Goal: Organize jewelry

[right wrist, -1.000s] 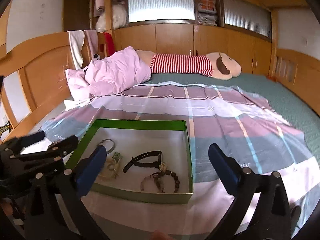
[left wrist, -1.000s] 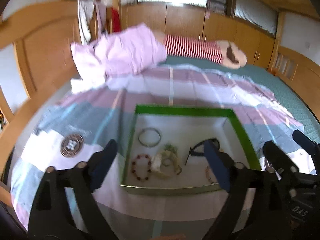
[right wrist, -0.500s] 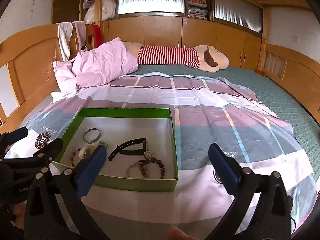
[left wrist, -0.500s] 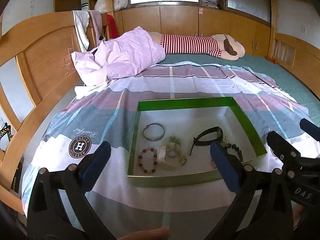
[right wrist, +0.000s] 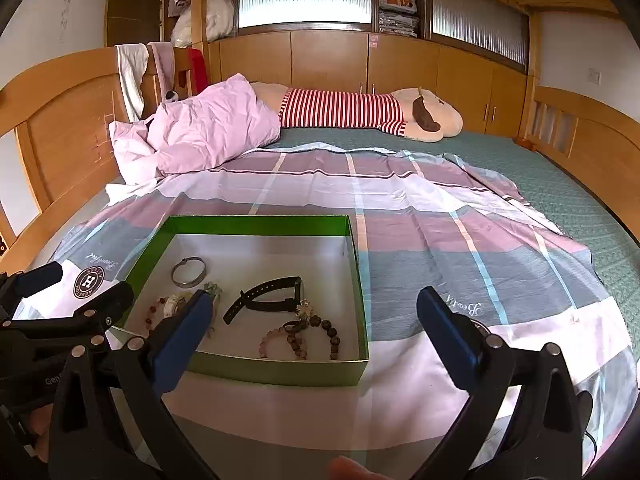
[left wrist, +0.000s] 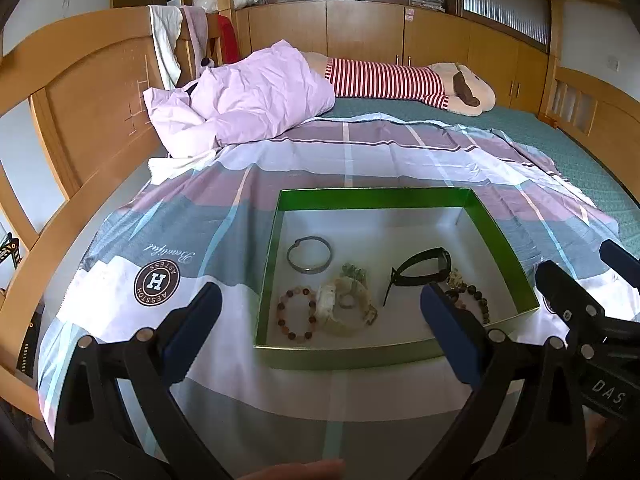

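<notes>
A shallow green box [left wrist: 375,197] [right wrist: 256,223] with a white floor lies on the bedspread. Inside are a metal bangle [left wrist: 309,255] [right wrist: 188,271], a reddish bead bracelet [left wrist: 296,319], a pale tangle of jewellery [left wrist: 347,307], a black watch [left wrist: 422,268] [right wrist: 266,299] and dark bead bracelets [left wrist: 474,299] [right wrist: 304,334]. My left gripper [left wrist: 320,332] is open, hovering just short of the box's near wall. My right gripper [right wrist: 316,330] is open too, over the box's near right corner. Neither holds anything.
The box sits on a plaid bedspread [right wrist: 440,240] with a round logo [left wrist: 157,282]. A pink pillow [left wrist: 256,96] and a striped plush toy [right wrist: 360,110] lie at the back. A wooden bed rail [left wrist: 52,120] runs along the left. The other gripper shows at each view's edge.
Both grippers have drawn back and risen a little, so the box looks further off and more level. Nothing in the box has moved, and both stay open.
</notes>
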